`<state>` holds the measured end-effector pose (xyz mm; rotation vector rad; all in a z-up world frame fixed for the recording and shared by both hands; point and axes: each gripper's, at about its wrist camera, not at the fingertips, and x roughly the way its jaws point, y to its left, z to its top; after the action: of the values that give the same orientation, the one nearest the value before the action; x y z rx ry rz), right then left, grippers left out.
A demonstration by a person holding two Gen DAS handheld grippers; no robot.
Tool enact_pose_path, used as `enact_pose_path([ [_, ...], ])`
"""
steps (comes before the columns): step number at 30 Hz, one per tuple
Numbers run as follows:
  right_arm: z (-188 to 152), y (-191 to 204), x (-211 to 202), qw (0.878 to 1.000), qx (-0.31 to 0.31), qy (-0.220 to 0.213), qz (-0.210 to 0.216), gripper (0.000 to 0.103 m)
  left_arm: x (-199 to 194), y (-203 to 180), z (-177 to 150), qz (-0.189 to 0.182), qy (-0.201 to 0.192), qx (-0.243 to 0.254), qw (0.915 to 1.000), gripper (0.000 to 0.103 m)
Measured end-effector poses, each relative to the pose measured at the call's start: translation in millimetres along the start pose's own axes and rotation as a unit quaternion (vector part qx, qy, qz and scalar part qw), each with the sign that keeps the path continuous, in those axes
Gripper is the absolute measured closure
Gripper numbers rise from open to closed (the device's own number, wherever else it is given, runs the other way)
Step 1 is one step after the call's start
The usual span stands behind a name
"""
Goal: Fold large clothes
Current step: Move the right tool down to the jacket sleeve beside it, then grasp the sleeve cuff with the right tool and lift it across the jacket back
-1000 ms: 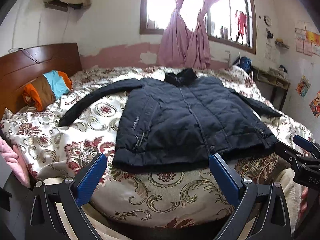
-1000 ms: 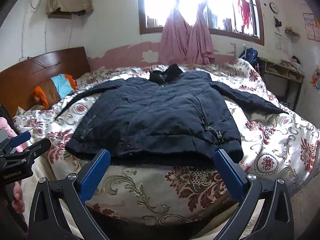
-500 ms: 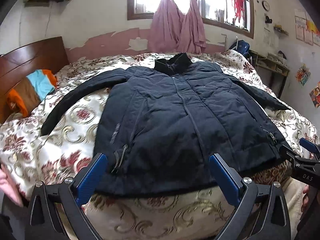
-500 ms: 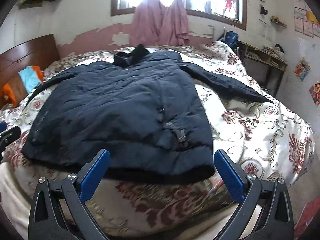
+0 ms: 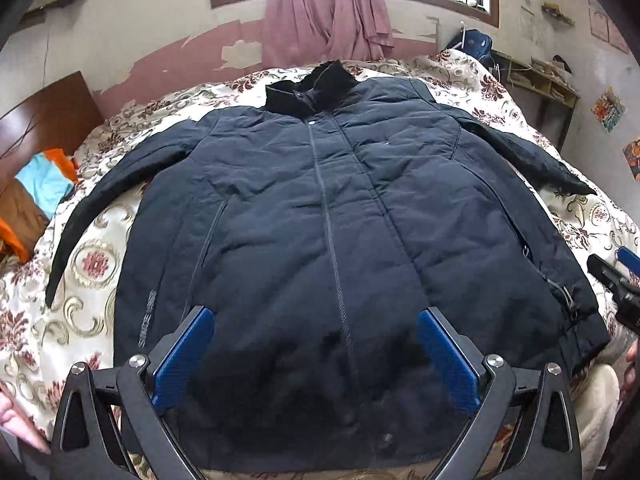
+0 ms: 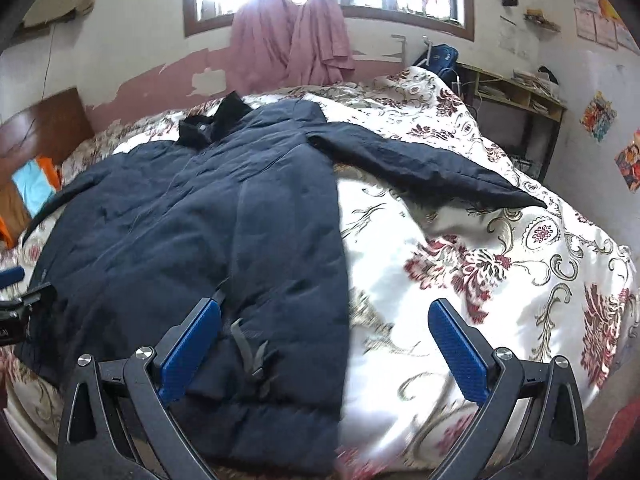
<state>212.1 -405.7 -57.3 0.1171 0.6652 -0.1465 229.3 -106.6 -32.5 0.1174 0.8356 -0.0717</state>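
- The left hand-held gripper (image 5: 314, 354) is spread wide and holds nothing — its blue pads (image 5: 182, 356) frame the lower front of the jacket (image 5: 340, 240), near the hem on either side of the zipper (image 5: 334, 248).
- The right hand-held gripper (image 6: 324, 348) is also wide open and empty; its left pad lies over the jacket's bottom right corner, by a pocket pull strap (image 6: 248, 354), while its right pad is over bare quilt (image 6: 500, 264).
- Whether either gripper touches the cloth cannot be told.
- In the left view the right gripper shows at the right edge, just beside the jacket's hem corner; in the right view the left one shows at the far left edge.
- The jacket is dark navy, zipped shut, lying flat and face up on the bed, with its collar (image 5: 310, 86) toward the window wall and its hem toward the grippers.
- Both sleeves are spread outward — the left sleeve (image 5: 96, 204) angles down toward the headboard (image 5: 48, 120) side, and the right sleeve (image 6: 424, 164) stretches across the floral quilt toward the desk (image 6: 516, 96).
- An orange, blue and brown pillow (image 5: 32, 200) lies by the headboard, well apart from the jacket.
- Pink curtains (image 5: 324, 12) hang at the window behind the bed.
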Motion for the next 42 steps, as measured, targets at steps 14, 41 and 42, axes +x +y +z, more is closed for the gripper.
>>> enact_pose_path([
  [14,30.4,-121.6,68.1,0.993,0.113,-0.008,-0.010,0.001,21.6,-49.7,49.1,-0.006,-0.027,0.051,0.9983,0.000],
  [41,64.4,-283.6,263.5,0.888,0.458,-0.036,0.020,0.071,203.5,-170.0,227.8,-0.119,-0.029,0.039,0.9917,0.000],
  [42,63.6,-287.7,266.7,0.883,0.466,-0.043,0.025,0.077,209.7,-171.8,229.8,-0.127,-0.024,0.036,0.9909,0.000],
])
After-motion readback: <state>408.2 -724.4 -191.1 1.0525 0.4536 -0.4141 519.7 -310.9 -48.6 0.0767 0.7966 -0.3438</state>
